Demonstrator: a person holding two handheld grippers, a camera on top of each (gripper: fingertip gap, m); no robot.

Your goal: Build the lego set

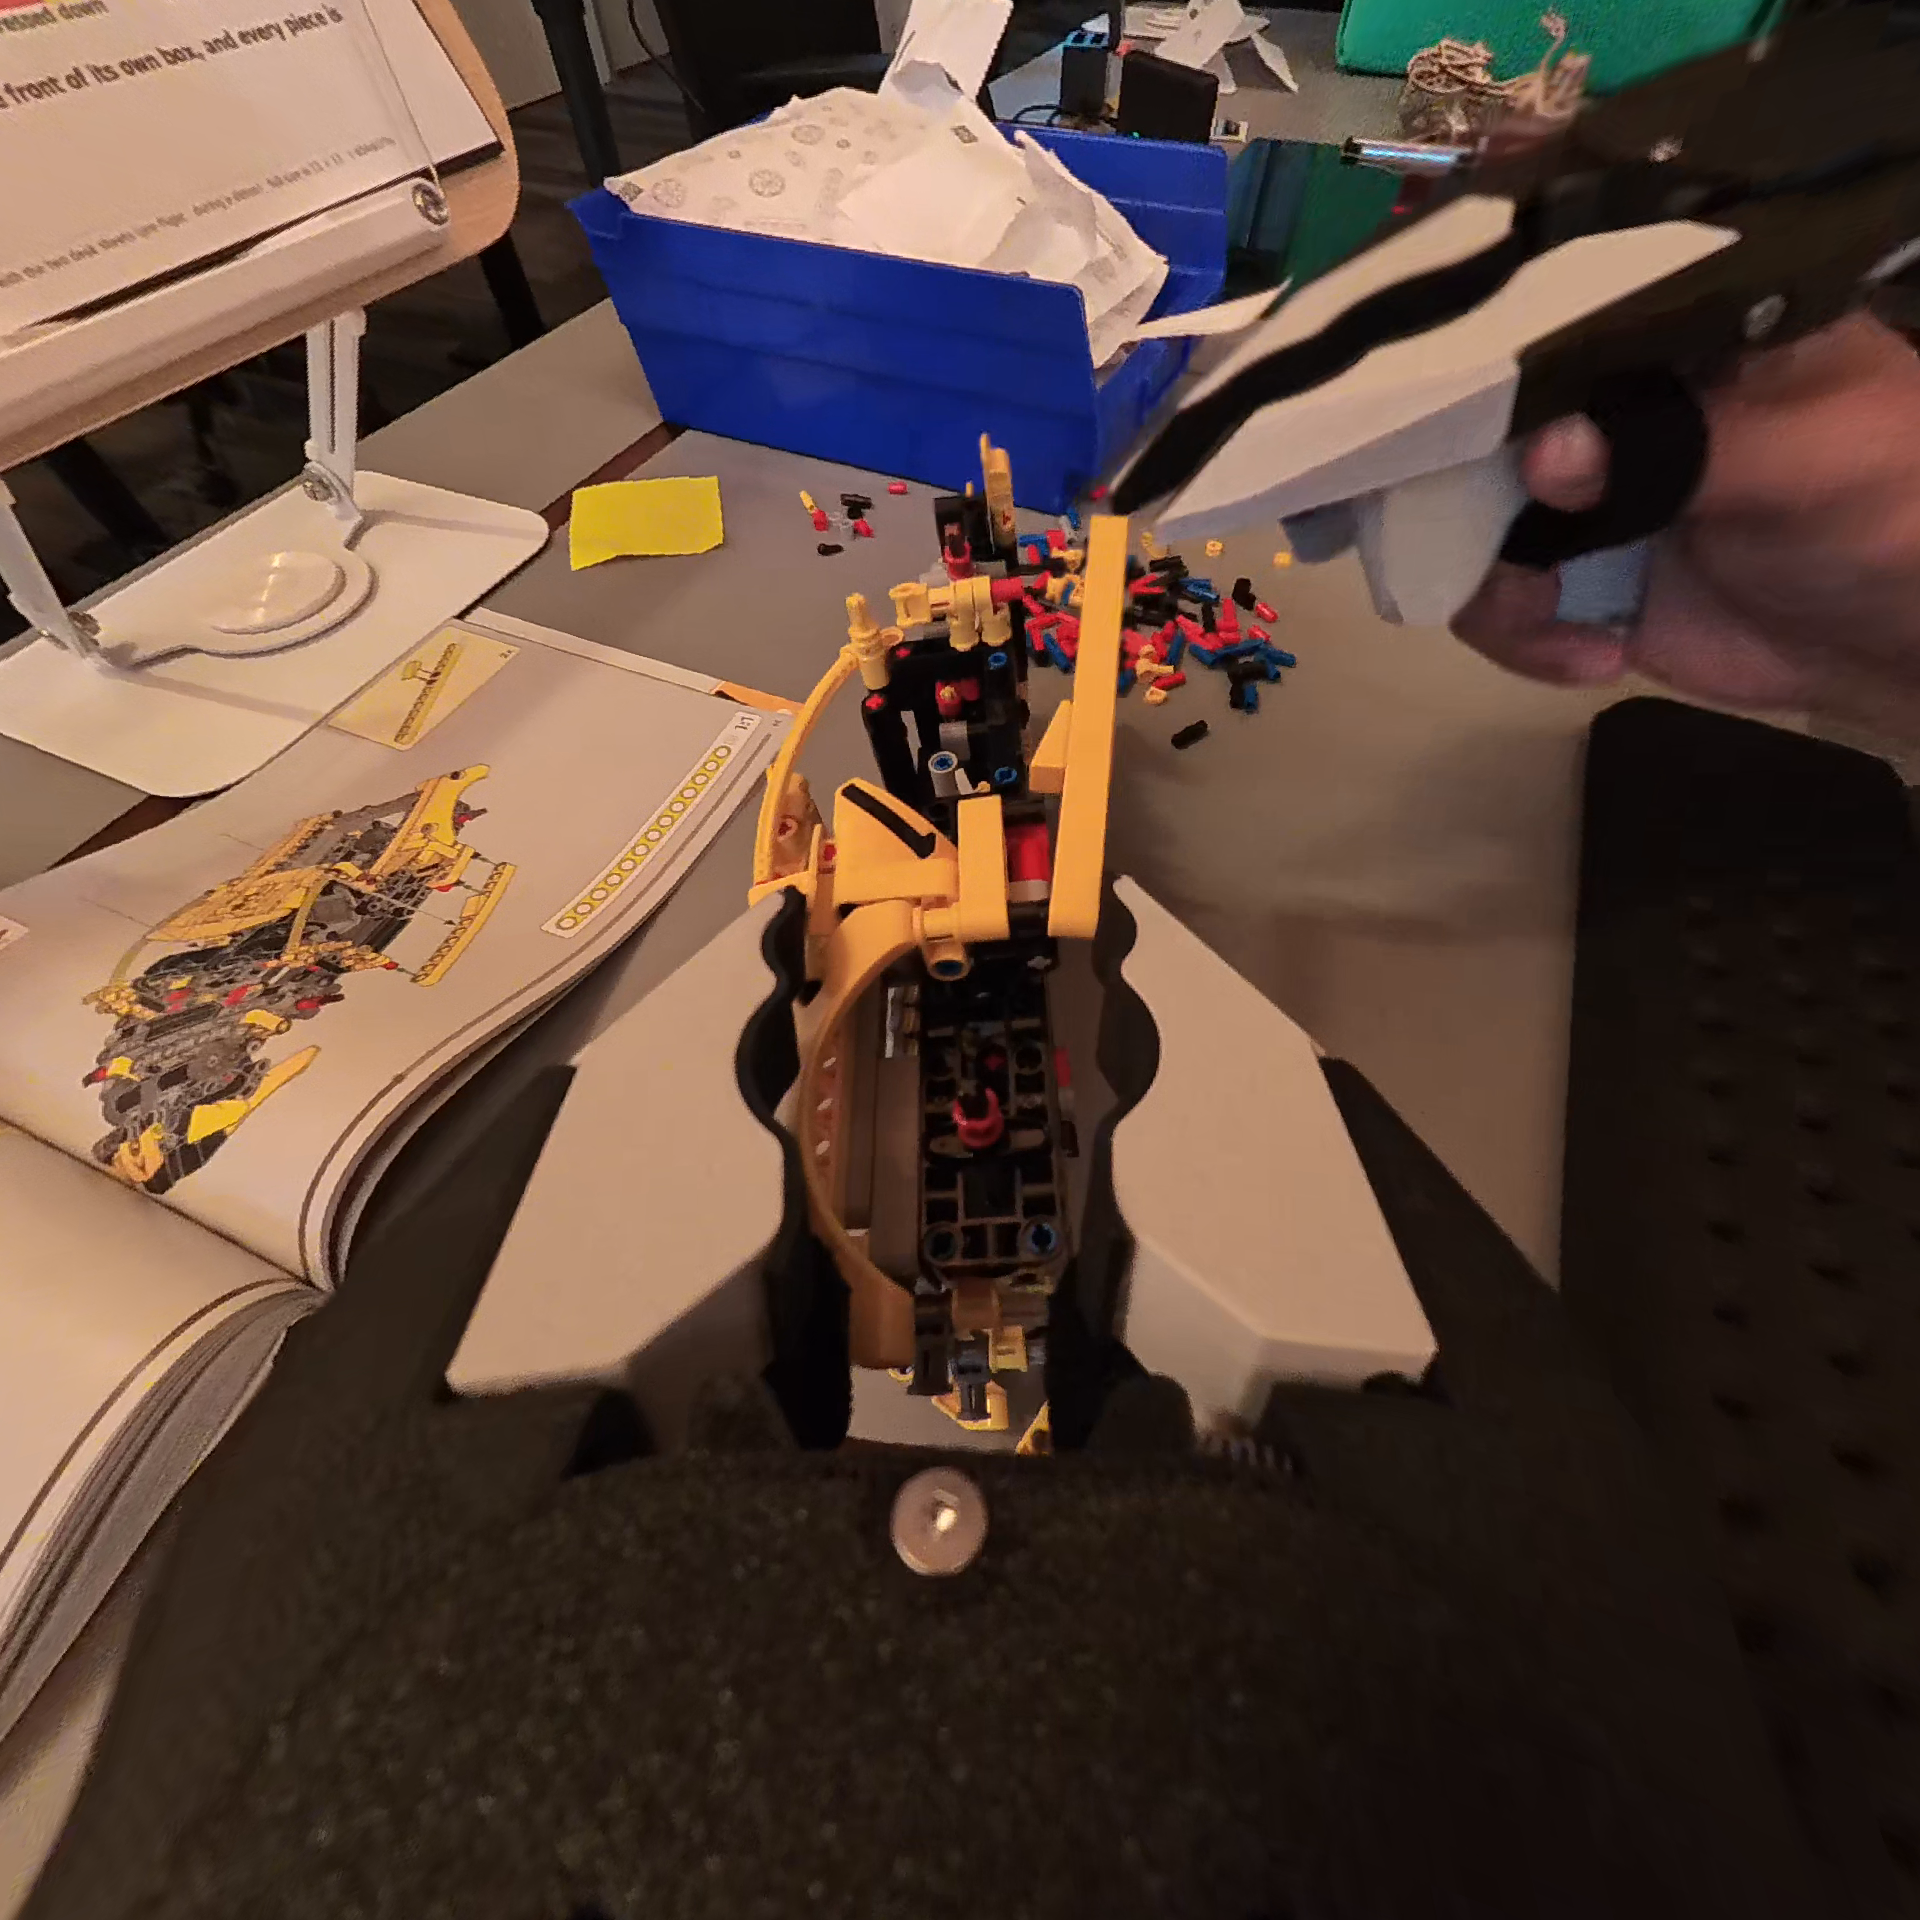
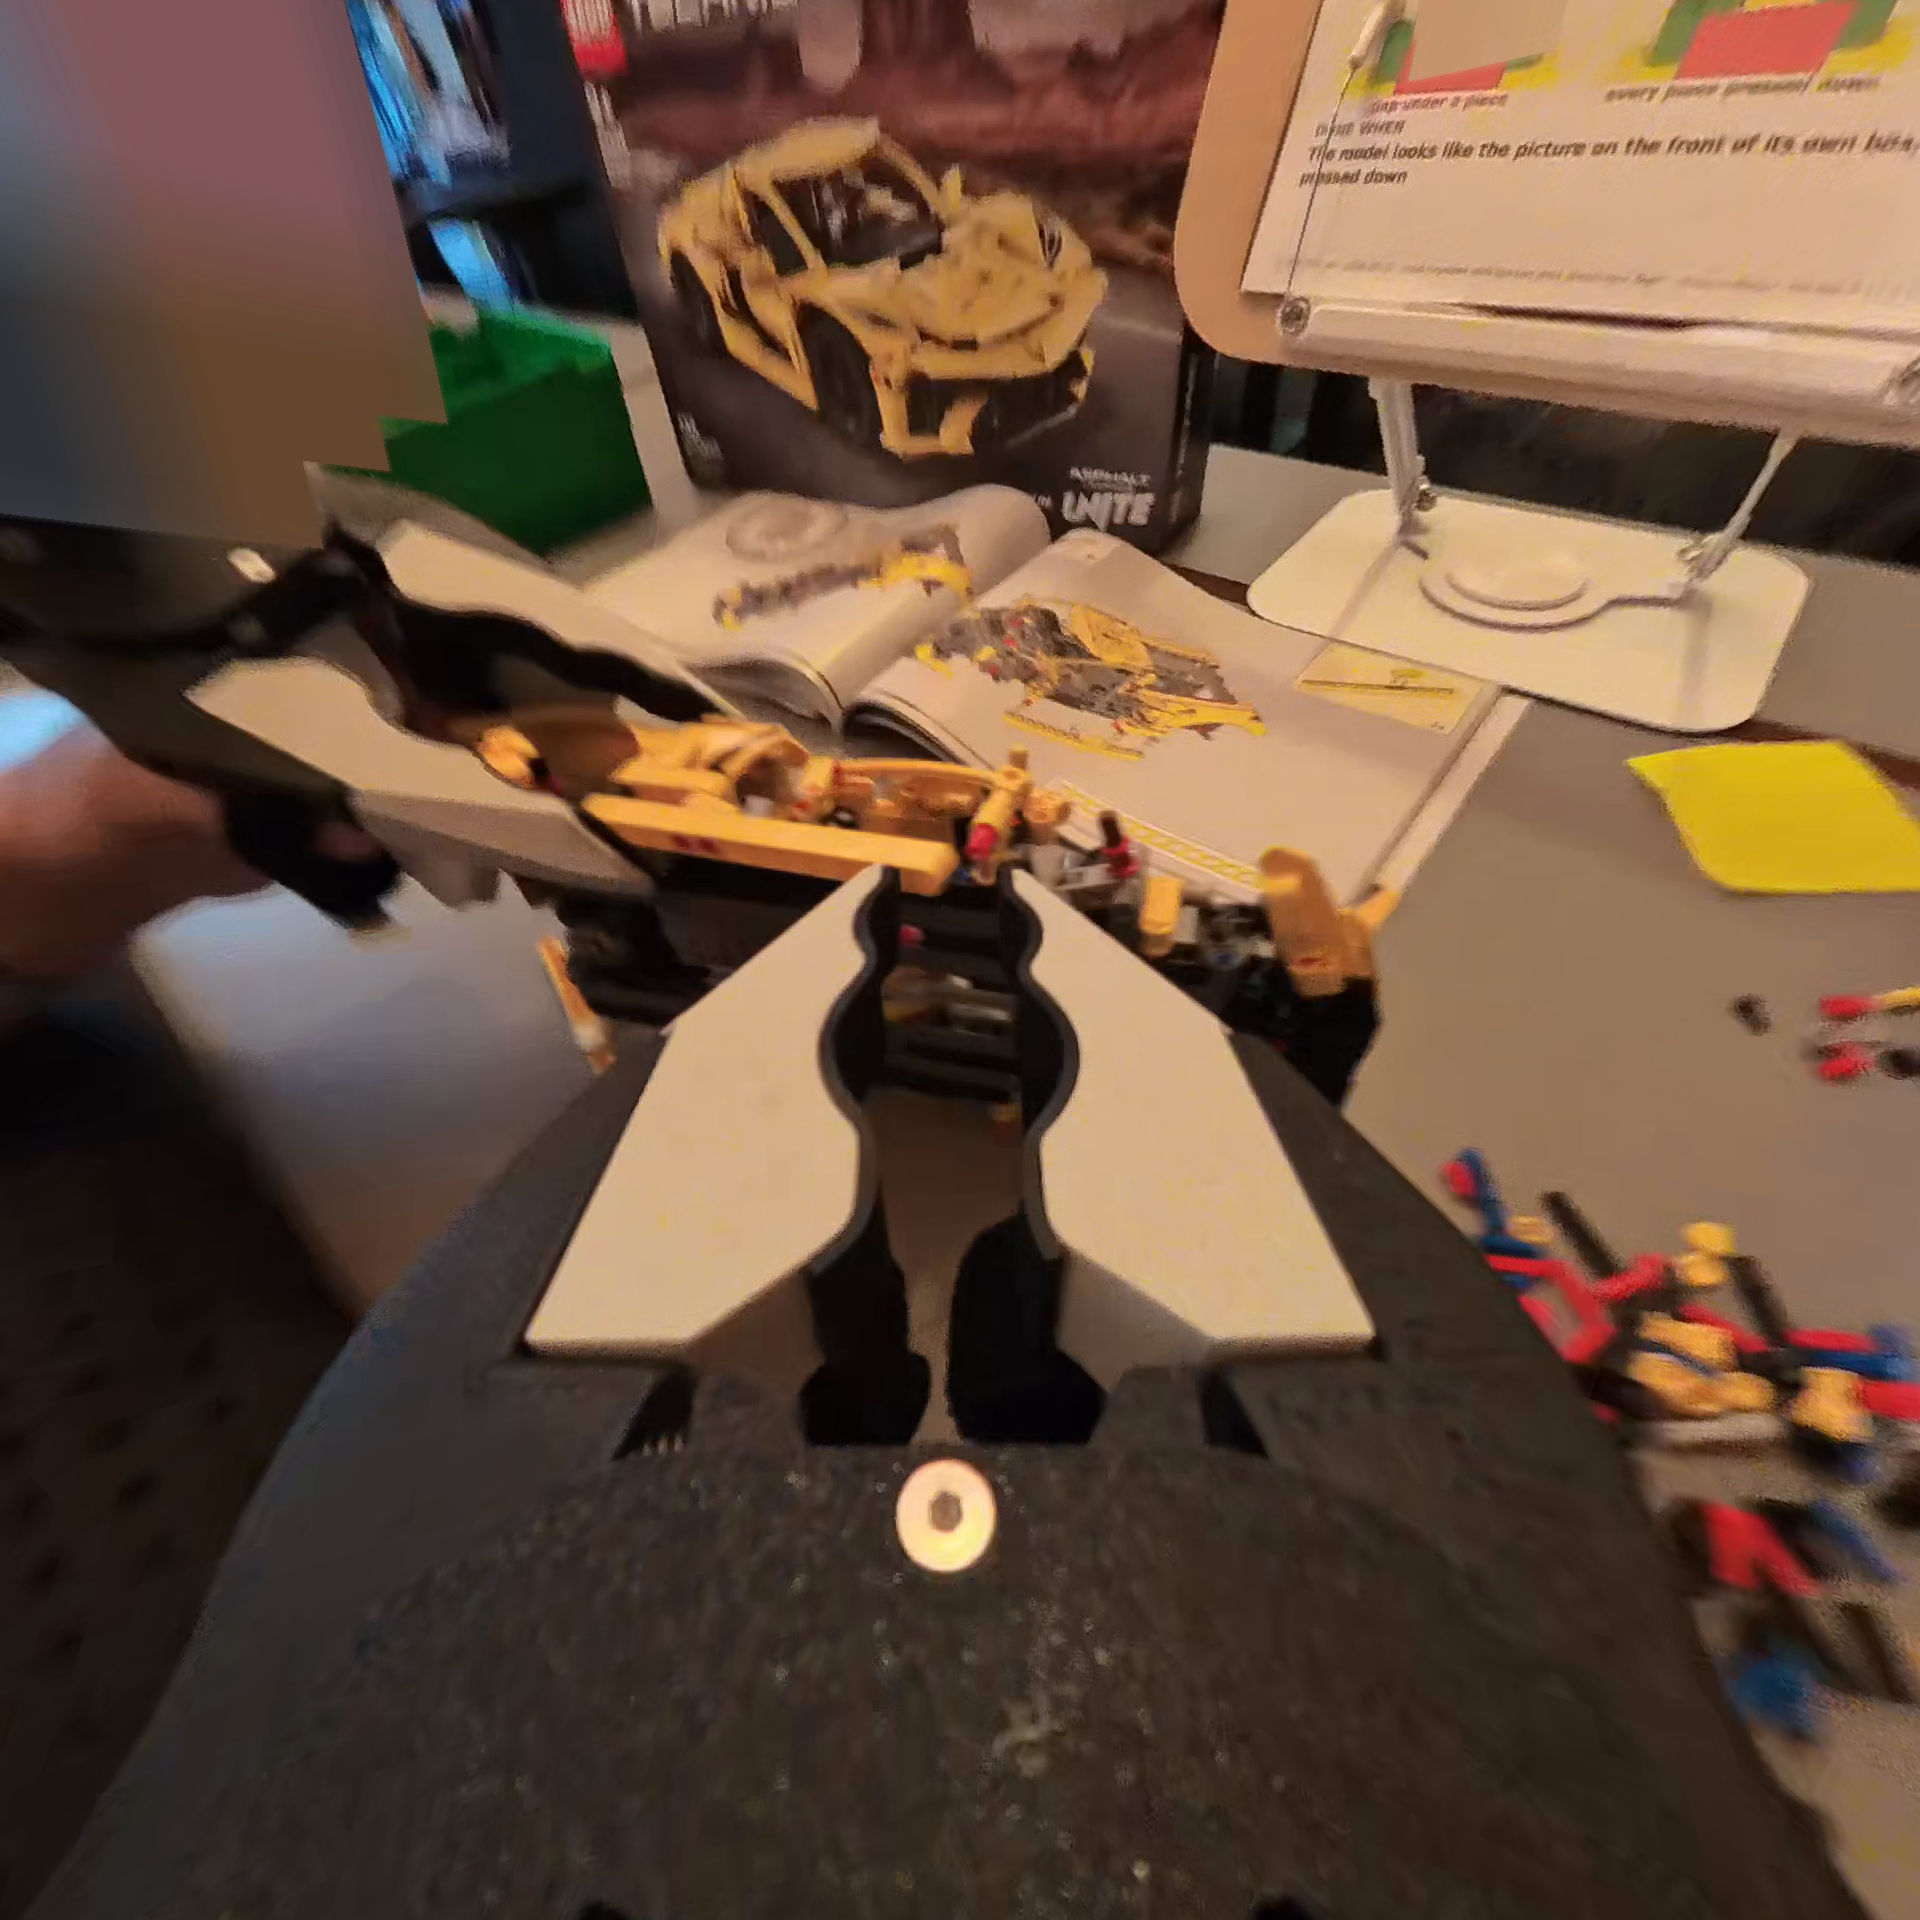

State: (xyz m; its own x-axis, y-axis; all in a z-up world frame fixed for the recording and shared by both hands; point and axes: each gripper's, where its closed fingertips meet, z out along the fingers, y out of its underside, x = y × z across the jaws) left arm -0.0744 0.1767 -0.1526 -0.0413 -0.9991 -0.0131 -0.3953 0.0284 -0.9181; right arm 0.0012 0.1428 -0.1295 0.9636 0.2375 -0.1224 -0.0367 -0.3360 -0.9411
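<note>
Left gripper (image 1: 940, 935) is clamping the part-built yellow and black Lego car model (image 1: 956, 1039) between its fingers; the model is running lengthwise out past the fingertips, over the grey table (image 1: 1351, 883). A long yellow beam (image 1: 1091, 727) is standing along the model's right side.

Right gripper (image 2: 945, 883) is sitting with its jaws narrow, a small gap between the fingertips, and nothing visibly gripped. In the right wrist view its tips are pointing at the side of the model, just below the yellow beam (image 2: 769, 831); contact cannot be told because of blur. In the left wrist view the right gripper (image 1: 1143, 499) is showing upper right, held by a hand (image 1: 1766, 520), tips near the far top end of the beam.

Loose red, blue, black and yellow pins (image 1: 1174, 623) are lying in a pile on the table beyond the model. An open instruction booklet (image 1: 364, 935) is lying to the left, beside a white document stand (image 1: 260, 592). A yellow paper square (image 1: 644, 520) is lying near a blue bin (image 1: 883, 343) holding crumpled white bags. The set's box (image 2: 904, 260) is standing behind the booklet, with a green bin (image 2: 520, 436) beside it.
</note>
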